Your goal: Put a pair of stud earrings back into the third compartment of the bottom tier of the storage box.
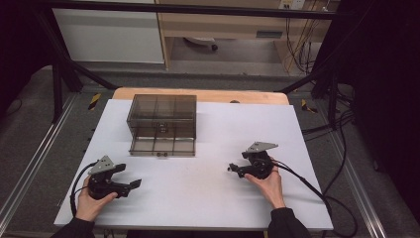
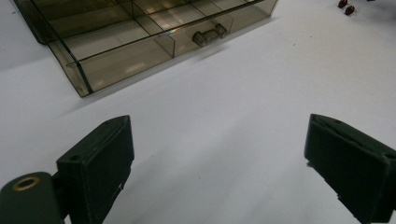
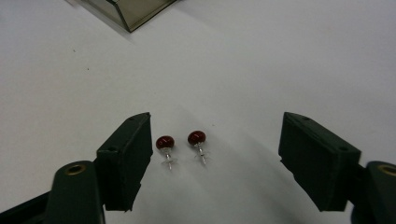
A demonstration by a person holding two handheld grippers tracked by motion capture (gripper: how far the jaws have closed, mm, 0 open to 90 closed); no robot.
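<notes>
Earrings (image 3: 182,142) lie between the right gripper's (image 3: 217,154) part-open jaws; drawer (image 1: 162,145) compartments look bare.

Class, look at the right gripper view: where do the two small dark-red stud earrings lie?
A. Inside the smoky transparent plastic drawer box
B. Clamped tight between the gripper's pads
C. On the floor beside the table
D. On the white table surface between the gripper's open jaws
D. The two small dark-red stud earrings lie side by side on the white table surface, between the jaws of the right gripper, whose pads do not press on them.
</notes>
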